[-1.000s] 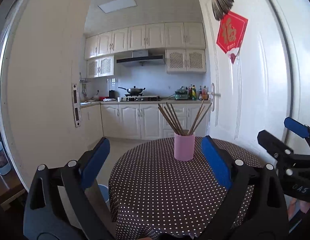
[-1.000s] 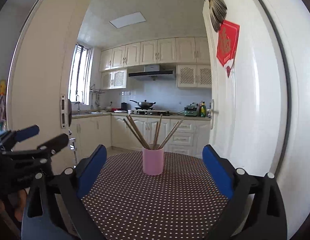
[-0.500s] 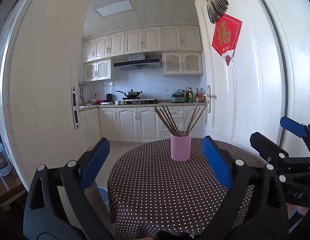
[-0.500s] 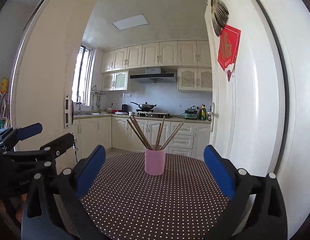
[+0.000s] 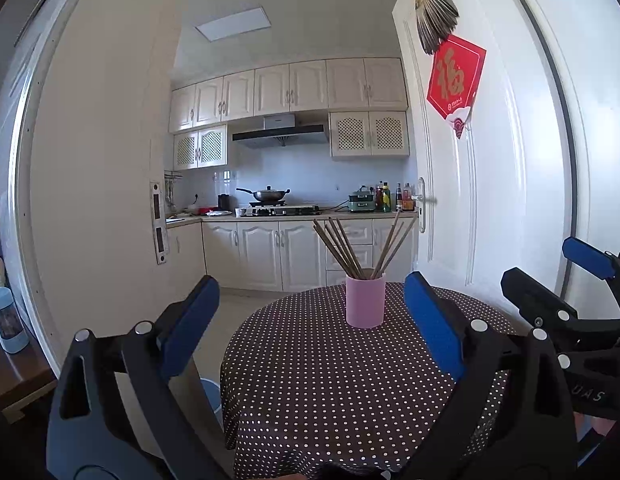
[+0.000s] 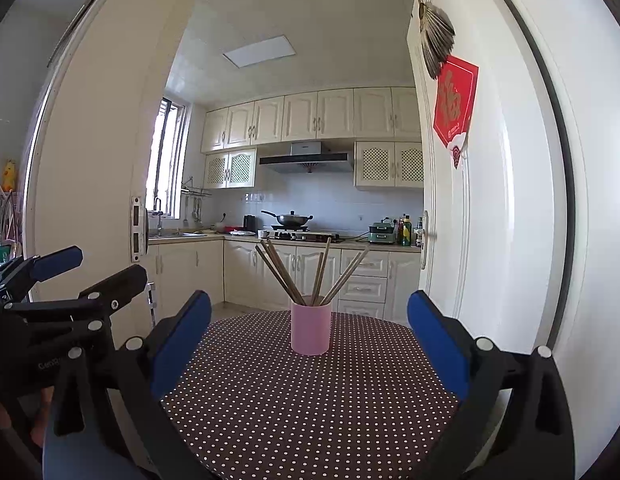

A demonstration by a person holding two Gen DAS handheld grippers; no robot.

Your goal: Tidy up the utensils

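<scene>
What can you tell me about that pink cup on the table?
The pink cup is a plain, straight-sided cylinder with a matte look, perhaps plastic. It stands upright on the brown, white-dotted tablecloth, towards the far side. Several thin brown chopsticks stand in it, fanned out left and right. Neither gripper touches it.

Cup (image 5: 365,301): upright on the table (image 5: 310,380), toward its far edge, near the middle.
Chopsticks (image 5: 361,246): standing in the cup, fanned left and right.
Door (image 5: 489,200): right of the table.
Kitchen counter (image 5: 294,216): behind the table.
</scene>
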